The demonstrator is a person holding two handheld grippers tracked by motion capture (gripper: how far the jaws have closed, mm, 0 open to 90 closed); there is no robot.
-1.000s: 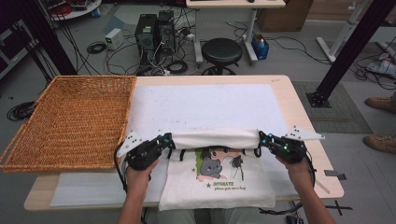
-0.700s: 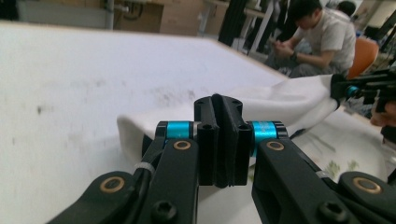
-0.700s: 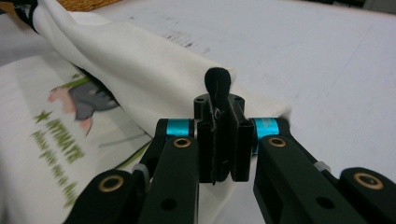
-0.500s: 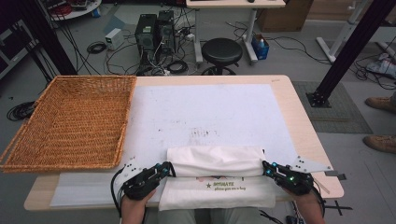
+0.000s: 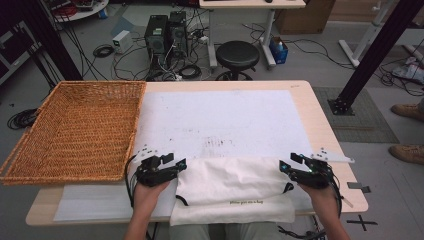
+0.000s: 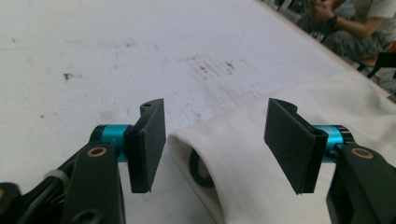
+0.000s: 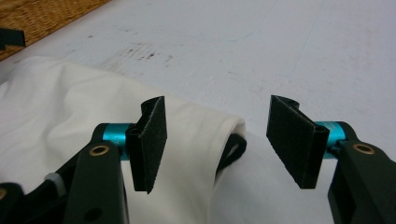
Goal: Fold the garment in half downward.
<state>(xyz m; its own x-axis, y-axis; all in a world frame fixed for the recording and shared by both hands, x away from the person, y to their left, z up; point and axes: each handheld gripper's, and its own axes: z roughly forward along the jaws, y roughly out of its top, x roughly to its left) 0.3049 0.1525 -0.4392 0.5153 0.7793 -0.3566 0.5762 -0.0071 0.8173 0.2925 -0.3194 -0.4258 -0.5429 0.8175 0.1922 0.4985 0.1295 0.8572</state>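
Both claws stand wide apart with nothing pinched, their jaws having just been opening. On my left gripper [image 6: 215, 149] the black pads flank the folded corner of the white cloth tote bag [image 6: 261, 154], which lies loose in the gap with its dark strap loop peeking from the fold. On my right gripper [image 7: 219, 144] the other folded corner sits by the left pad, untouched by either pad. From the high view, the left gripper [image 5: 176, 166] and right gripper [image 5: 286, 168] sit at the two ends of the bag [image 5: 232, 187], low centre of frame, folded on the white paper-covered wooden table [image 5: 220, 117]. At left lies the woven wicker tray [image 5: 75, 130].
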